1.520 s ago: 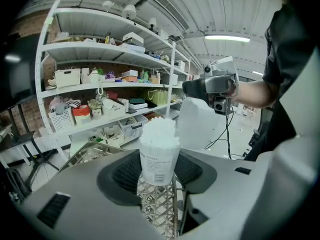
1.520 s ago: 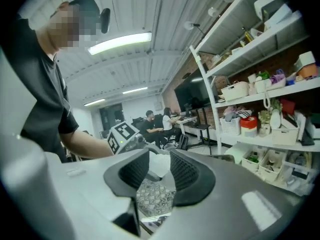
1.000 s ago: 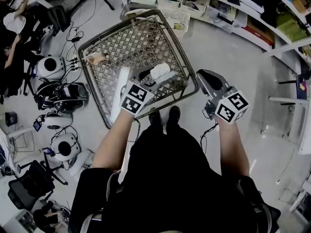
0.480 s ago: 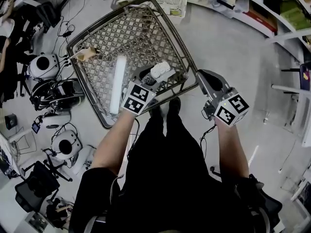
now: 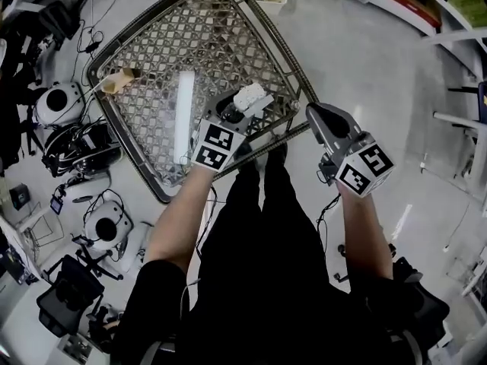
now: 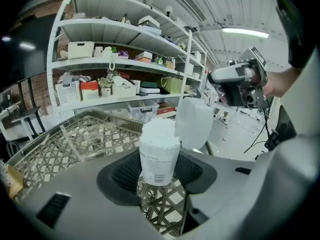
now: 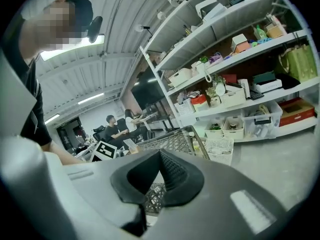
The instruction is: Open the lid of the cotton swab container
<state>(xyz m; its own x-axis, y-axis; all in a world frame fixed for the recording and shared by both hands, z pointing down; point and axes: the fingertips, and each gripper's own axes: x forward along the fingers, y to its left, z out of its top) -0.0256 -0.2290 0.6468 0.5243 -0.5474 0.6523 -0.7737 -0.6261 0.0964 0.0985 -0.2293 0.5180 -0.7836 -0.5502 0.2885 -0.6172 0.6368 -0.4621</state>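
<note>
A small clear cotton swab container [image 6: 159,156], packed with white swabs, stands upright between the pads of my left gripper [image 6: 158,175], which is shut on it. Its translucent lid [image 6: 195,122] is flipped open and hangs off to the right. In the head view the container [image 5: 249,97] and the left gripper [image 5: 240,108] are over the near corner of the wire cart [image 5: 283,49]. My right gripper [image 5: 319,114] sits outside the cart to the right, jaws shut with nothing in them [image 7: 159,170]. It also shows in the left gripper view as the right gripper [image 6: 240,81].
The cart holds a long white tube [image 5: 183,116] and a small brown item [image 5: 114,82]. White round machines [image 5: 59,101] and cables crowd the floor on the left. Shelves with bins [image 6: 115,89] stand beyond the cart. The person's legs are just behind the cart.
Both grippers have sunk lower, and the cart has slid up and left in the head view. The container stays in the left gripper with its lid open.
</note>
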